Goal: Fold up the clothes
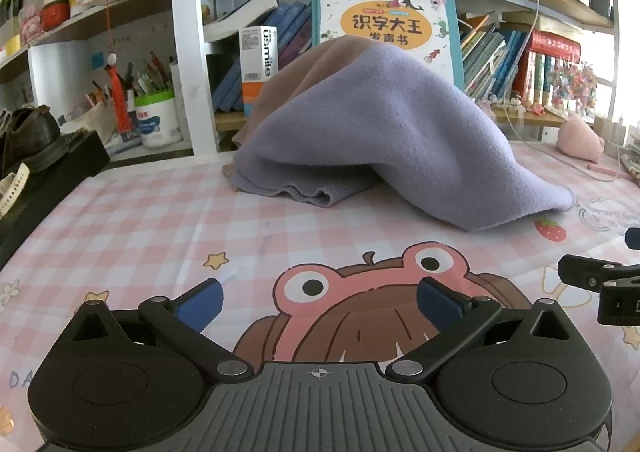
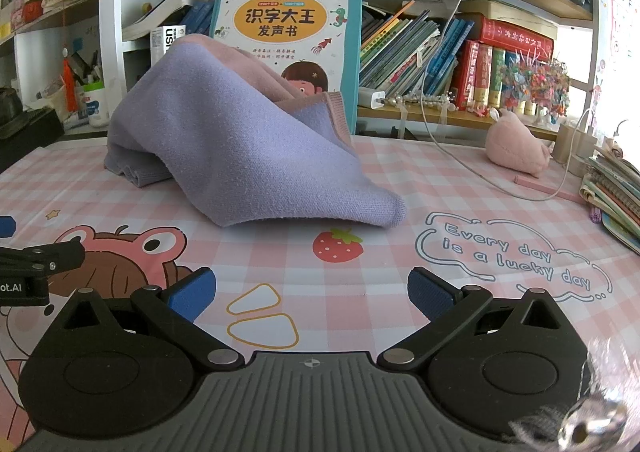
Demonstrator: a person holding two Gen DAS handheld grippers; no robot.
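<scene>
I see the pink-and-white checked table mat with cartoon prints (image 1: 132, 220) (image 2: 400, 172) filling the foreground in both wrist views; I take it as my landmark. At the mat's far edge I see a wooden bookshelf packed with books (image 2: 460, 60), and a large teal-bordered children's picture book with a yellow title oval (image 1: 384, 20) (image 2: 286, 24) stands upright there.

On the mat, toward its far side and in front of that book, the lilac knitted garment with a dusty-pink panel (image 1: 360, 132) (image 2: 224, 144) lies in a heaped mound, one lilac corner draped down toward the printed strawberry. It is touching neither tool.

My left gripper (image 1: 319, 302), black with blue pads, hovers over the mat's near edge above the frog-hat cartoon, fingers spread wide with nothing between them. My right gripper (image 2: 311, 292), same build, sits over the near edge beside the strawberry print, fingers likewise spread and empty.

A small pink plush animal (image 2: 514, 148) (image 1: 580, 142) rests on the mat's far right. A white charging cable (image 2: 448, 132) trails onto the mat near it.
</scene>
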